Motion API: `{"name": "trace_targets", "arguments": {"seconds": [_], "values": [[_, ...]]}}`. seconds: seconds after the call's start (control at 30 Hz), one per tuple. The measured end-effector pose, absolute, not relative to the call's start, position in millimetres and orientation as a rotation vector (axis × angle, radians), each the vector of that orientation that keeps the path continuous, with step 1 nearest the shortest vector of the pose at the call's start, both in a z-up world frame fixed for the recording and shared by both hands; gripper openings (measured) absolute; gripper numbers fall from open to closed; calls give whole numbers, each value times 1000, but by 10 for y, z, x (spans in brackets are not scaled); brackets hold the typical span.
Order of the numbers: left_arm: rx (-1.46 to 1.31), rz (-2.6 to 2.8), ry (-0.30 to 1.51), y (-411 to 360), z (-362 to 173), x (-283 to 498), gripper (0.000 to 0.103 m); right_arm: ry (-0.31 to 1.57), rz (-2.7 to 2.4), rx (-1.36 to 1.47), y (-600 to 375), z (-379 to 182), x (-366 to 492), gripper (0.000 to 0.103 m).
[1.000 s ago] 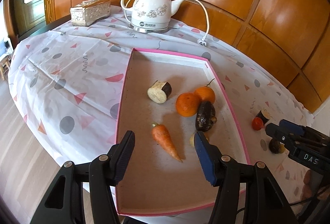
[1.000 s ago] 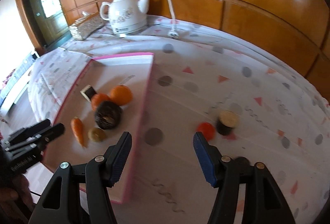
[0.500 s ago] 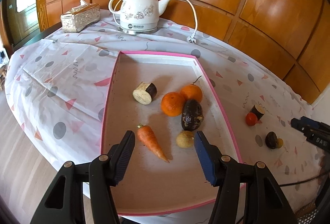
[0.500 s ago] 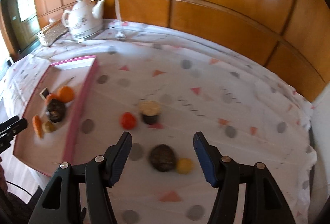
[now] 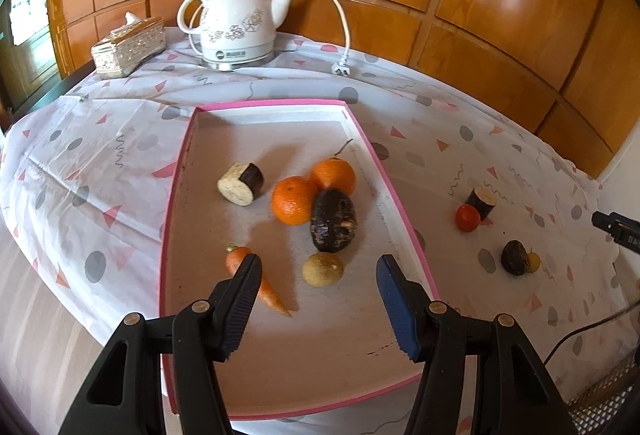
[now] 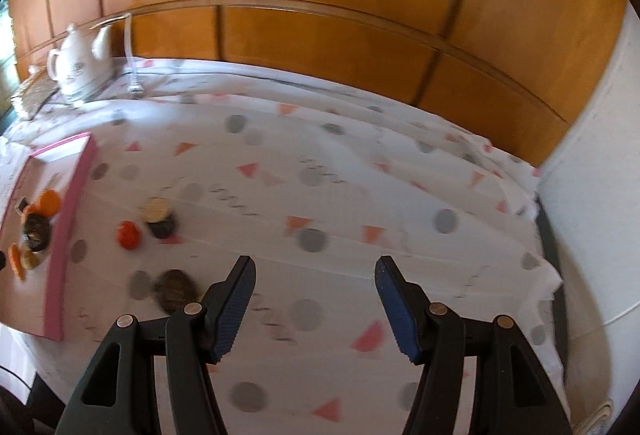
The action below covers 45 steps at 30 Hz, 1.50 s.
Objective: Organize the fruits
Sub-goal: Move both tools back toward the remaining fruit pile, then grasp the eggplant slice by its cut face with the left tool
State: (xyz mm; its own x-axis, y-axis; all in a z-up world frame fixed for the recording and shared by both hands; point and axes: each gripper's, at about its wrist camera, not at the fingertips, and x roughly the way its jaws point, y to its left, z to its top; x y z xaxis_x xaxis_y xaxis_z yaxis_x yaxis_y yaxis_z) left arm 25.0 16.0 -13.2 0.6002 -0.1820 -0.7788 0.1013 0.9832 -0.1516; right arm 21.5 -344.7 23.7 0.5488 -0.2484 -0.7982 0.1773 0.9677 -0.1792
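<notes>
A pink-rimmed tray [image 5: 402,213] holds two oranges [image 5: 294,199], a dark avocado [image 5: 333,220], a small yellowish fruit [image 5: 322,269], a carrot [image 5: 262,285] and an eggplant piece [image 5: 241,183]. My left gripper [image 5: 318,277] hovers open over the tray's near end, nothing between its fingers. On the cloth to the tray's right lie a red tomato [image 5: 467,217], another eggplant piece [image 5: 481,201], a dark fruit [image 5: 513,257] and a small yellow fruit [image 5: 533,261]. My right gripper [image 6: 314,279] is open and empty over bare cloth, the dark fruit [image 6: 173,291] just left of its left finger.
A white electric kettle [image 5: 236,27] with cord and plug [image 5: 342,69] and a silver tissue box [image 5: 128,47] stand at the table's back. Wood panelling runs behind. A white wall [image 6: 592,171] borders the table's right end. The patterned tablecloth [image 6: 320,175] hangs over the edges.
The right gripper's view has swept right across the table, so the tray and loose fruit slid to its left. The left gripper shifted slightly; the right gripper drew away toward the right edge of its view.
</notes>
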Motion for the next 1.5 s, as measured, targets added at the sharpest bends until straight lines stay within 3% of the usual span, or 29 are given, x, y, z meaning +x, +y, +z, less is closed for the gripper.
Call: {"name": "trace_targets", "arguments": {"seconds": [0.4, 0.63, 1.4, 1.43, 1.5], "values": [[-8, -257, 912, -297, -49, 347, 60, 963, -589, -49, -4583, 240, 84, 63], [72, -344, 915, -757, -47, 465, 60, 944, -665, 207, -5106, 134, -93, 63], [229, -504, 1040, -2037, -536, 1270, 60, 966, -663, 318, -5227, 37, -119, 63], [232, -501, 1051, -2075, -573, 1316, 59, 967, -662, 318, -5226, 35, -116, 63], [231, -515, 1070, -2125, -627, 1365, 47, 970, -659, 318, -5228, 28, -109, 63]]}}
